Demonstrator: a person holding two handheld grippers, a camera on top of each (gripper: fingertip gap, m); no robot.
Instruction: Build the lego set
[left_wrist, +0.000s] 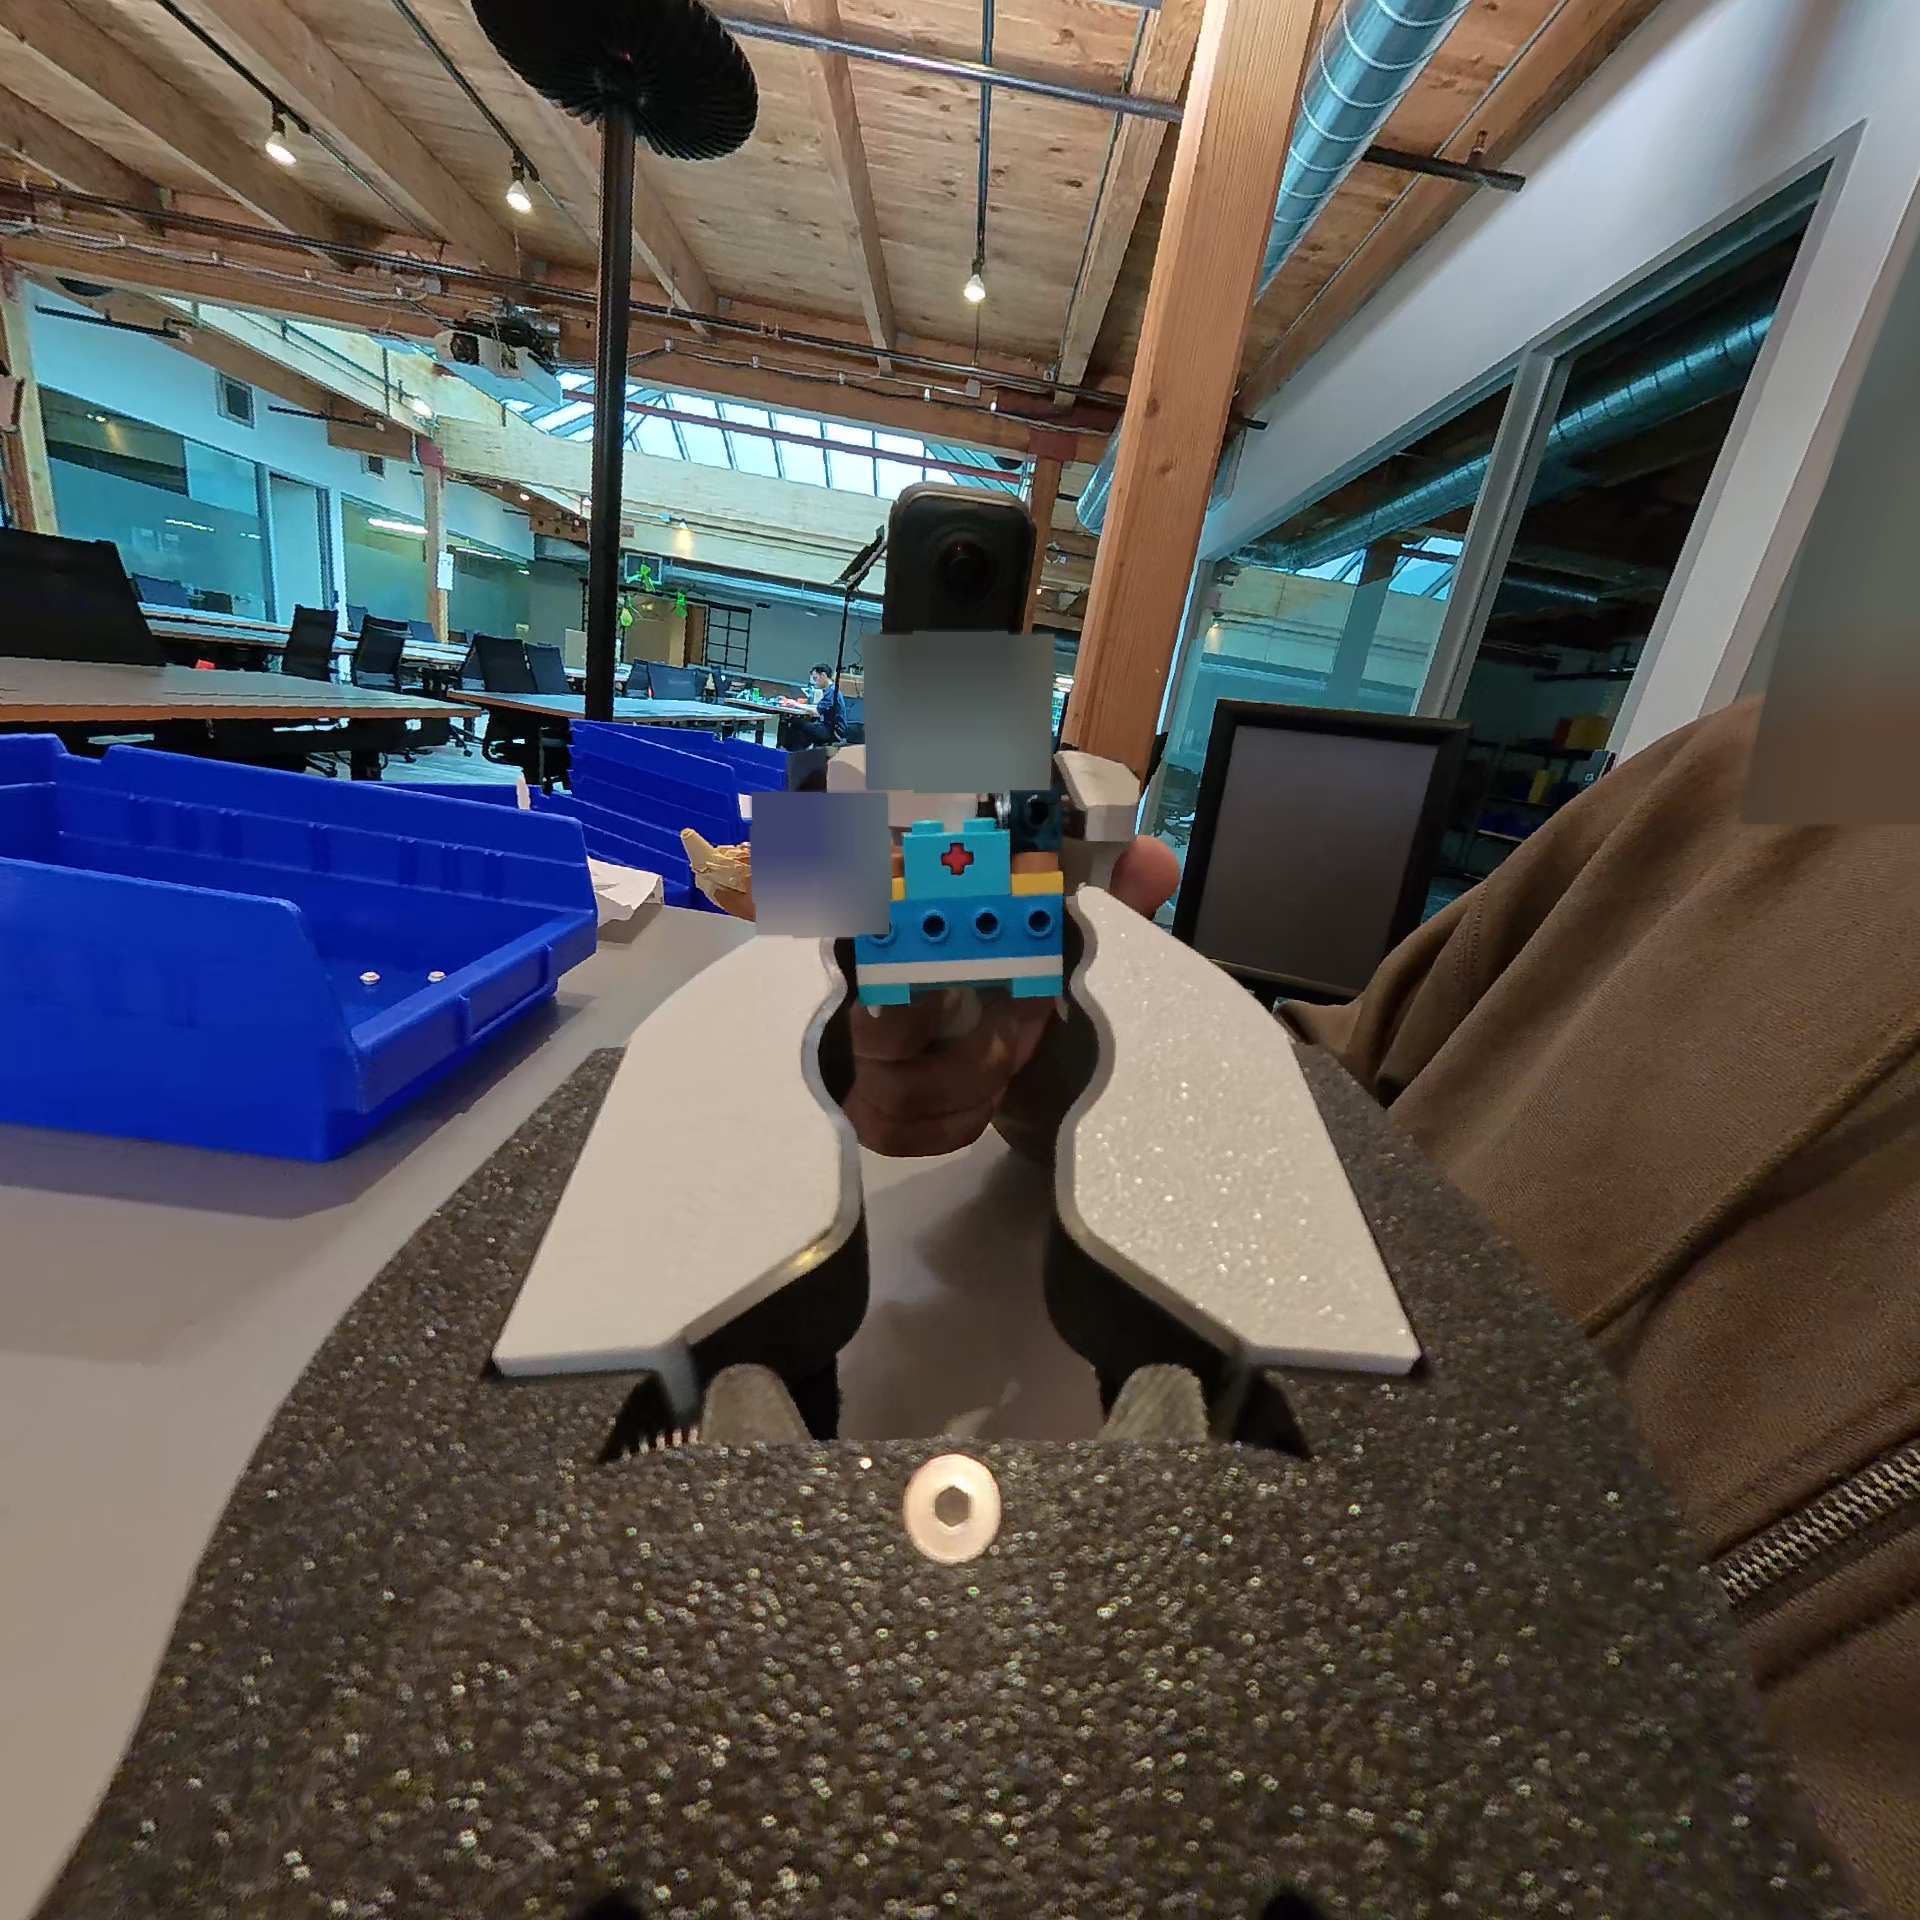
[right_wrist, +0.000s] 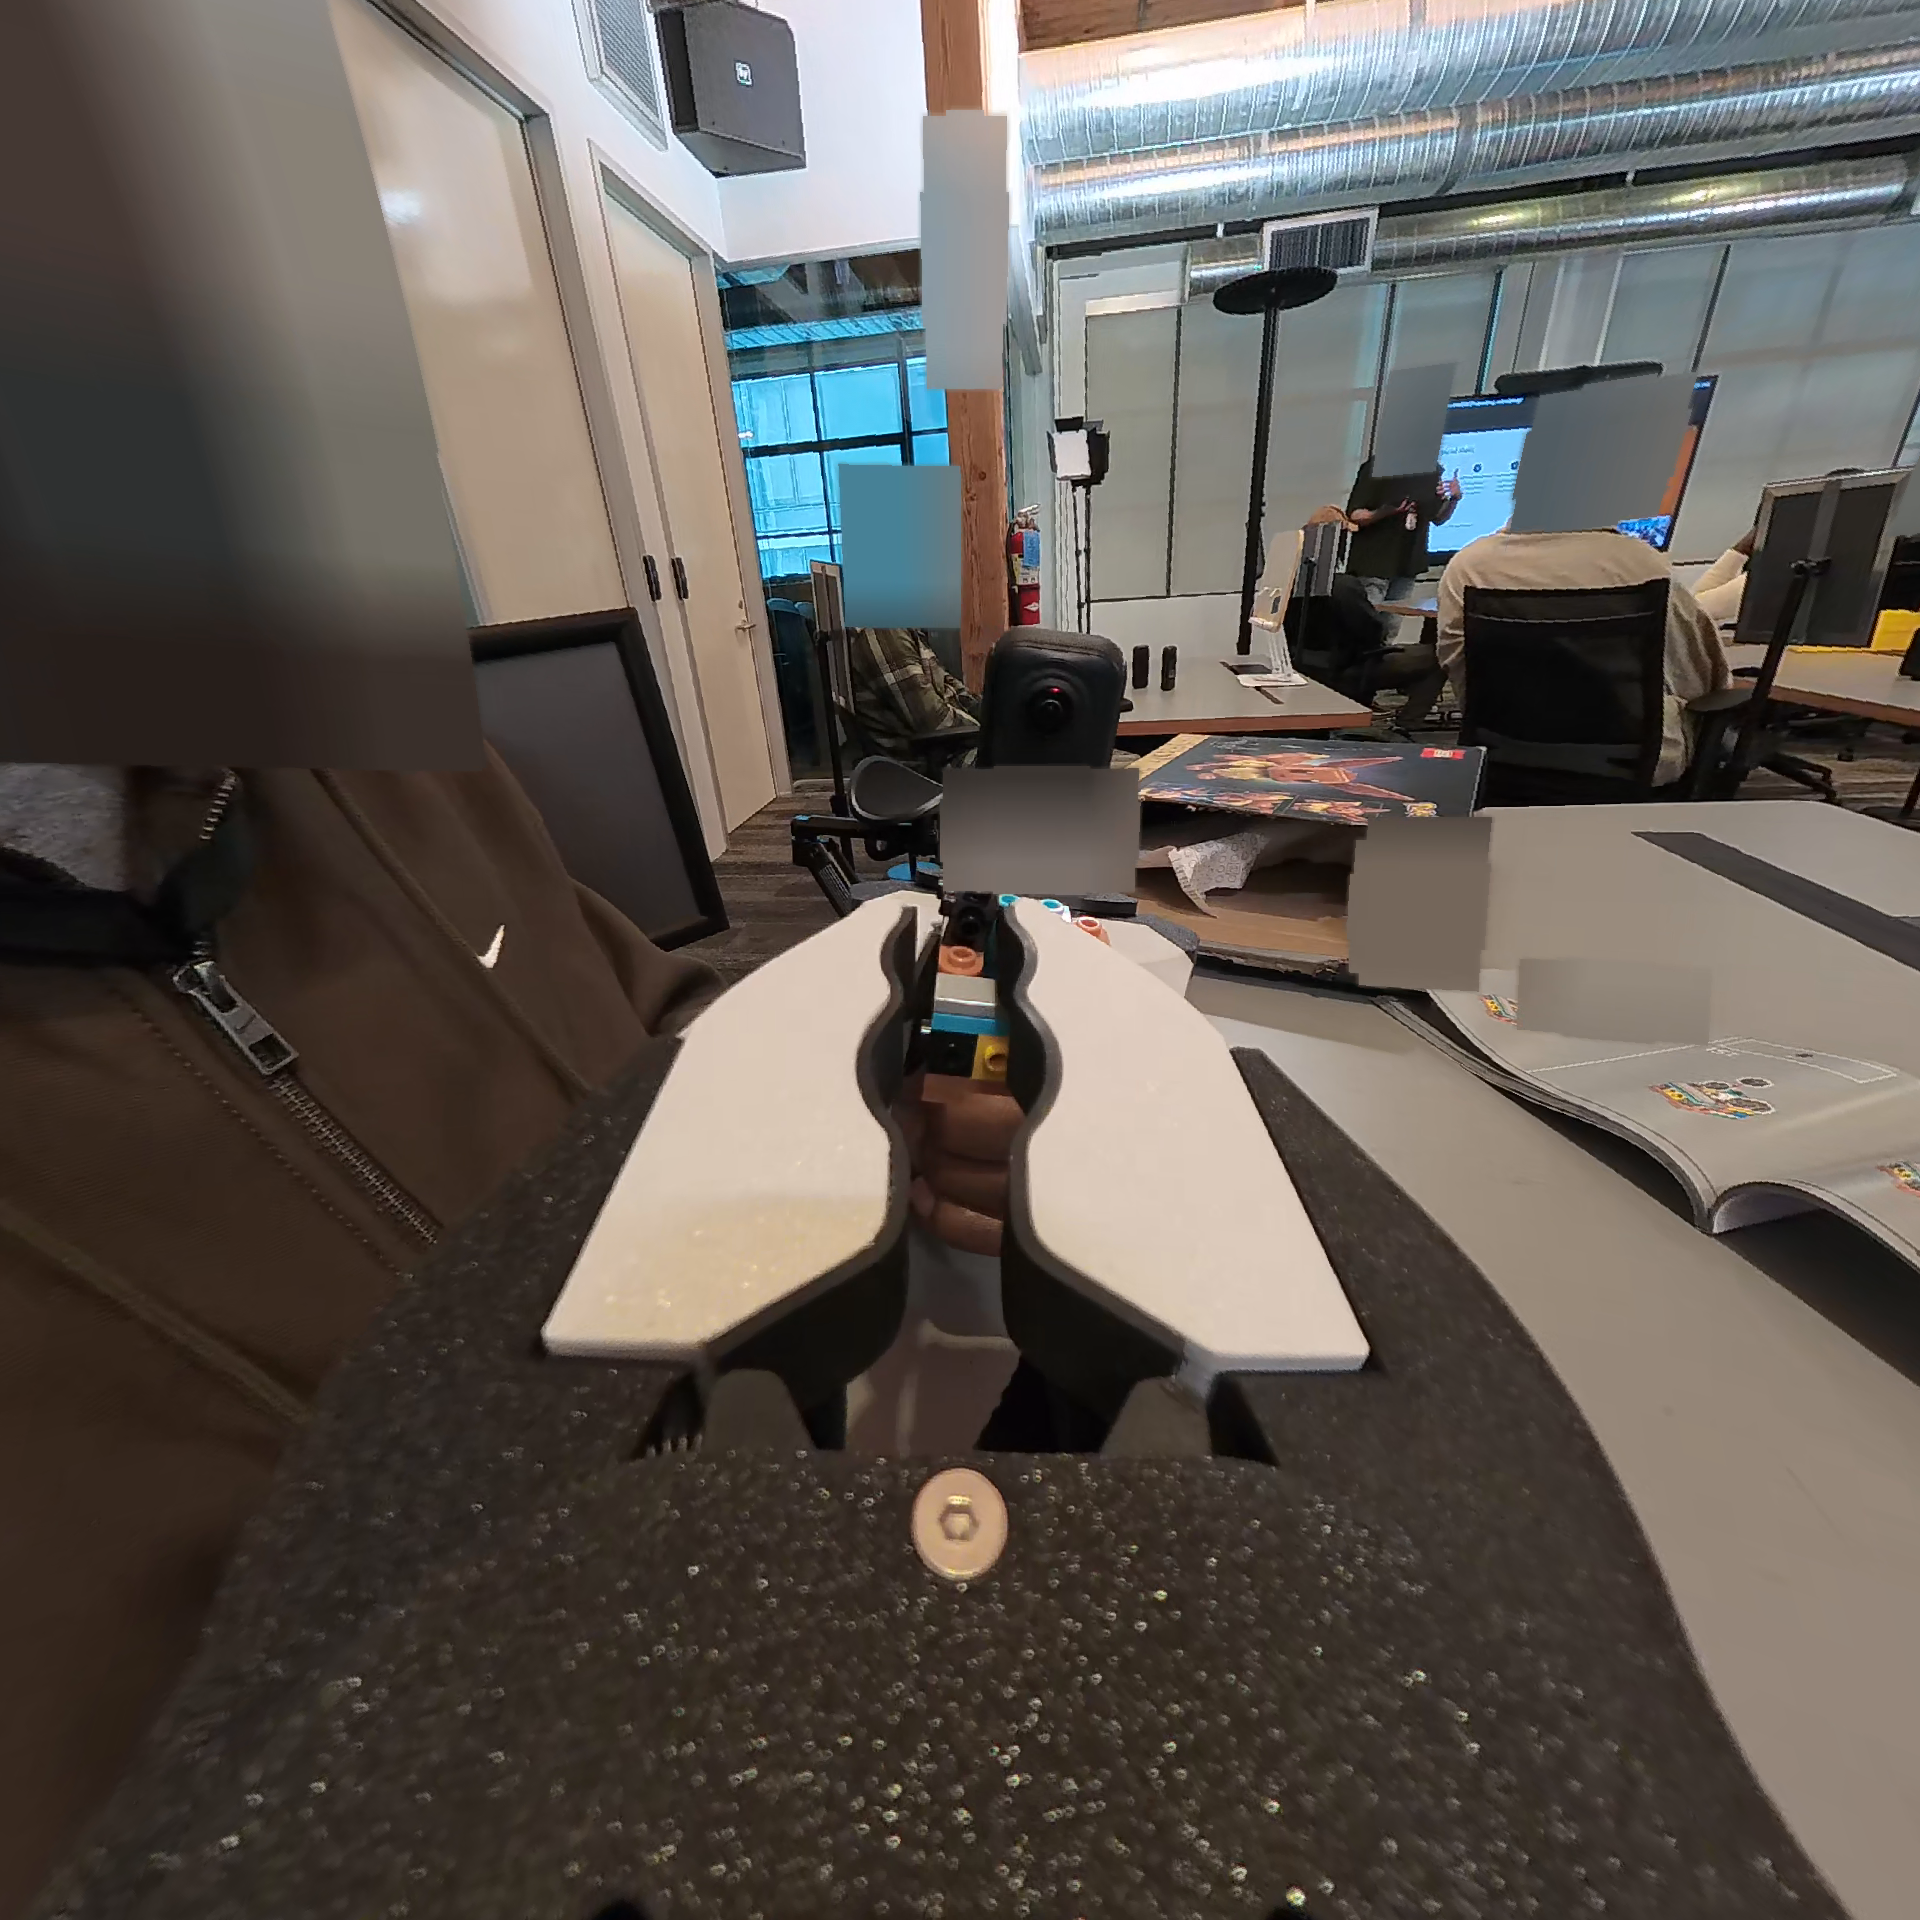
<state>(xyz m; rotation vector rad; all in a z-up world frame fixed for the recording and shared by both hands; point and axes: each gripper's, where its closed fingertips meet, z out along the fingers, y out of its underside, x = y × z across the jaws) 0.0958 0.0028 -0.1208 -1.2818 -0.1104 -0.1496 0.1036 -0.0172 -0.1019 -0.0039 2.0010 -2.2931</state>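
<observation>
A small lego assembly (left_wrist: 961, 930), with a blue beam with holes, a turquoise brick with a red cross, and white and yellow parts, is held in the air above the grey table (left_wrist: 156, 1351). My left gripper (left_wrist: 951, 940) is closed on its sides. My right gripper faces it from the far side; one grey finger (left_wrist: 1091, 810) and the camera show behind the assembly. In the right wrist view my right gripper (right_wrist: 961, 935) is shut narrowly on the assembly (right_wrist: 961, 1013). Turquoise and orange studs (right_wrist: 1070, 916) stick out past its right finger. A hand shows beneath in both views.
Blue plastic bins (left_wrist: 260, 966) stand on the table to the left. An open instruction booklet (right_wrist: 1714, 1132) lies at the right, and a lego box (right_wrist: 1309, 779) farther back. A black-framed panel (left_wrist: 1320, 852) stands behind. The person's brown jacket (right_wrist: 260, 1143) is close by. My left and right fingertips are right by each other.
</observation>
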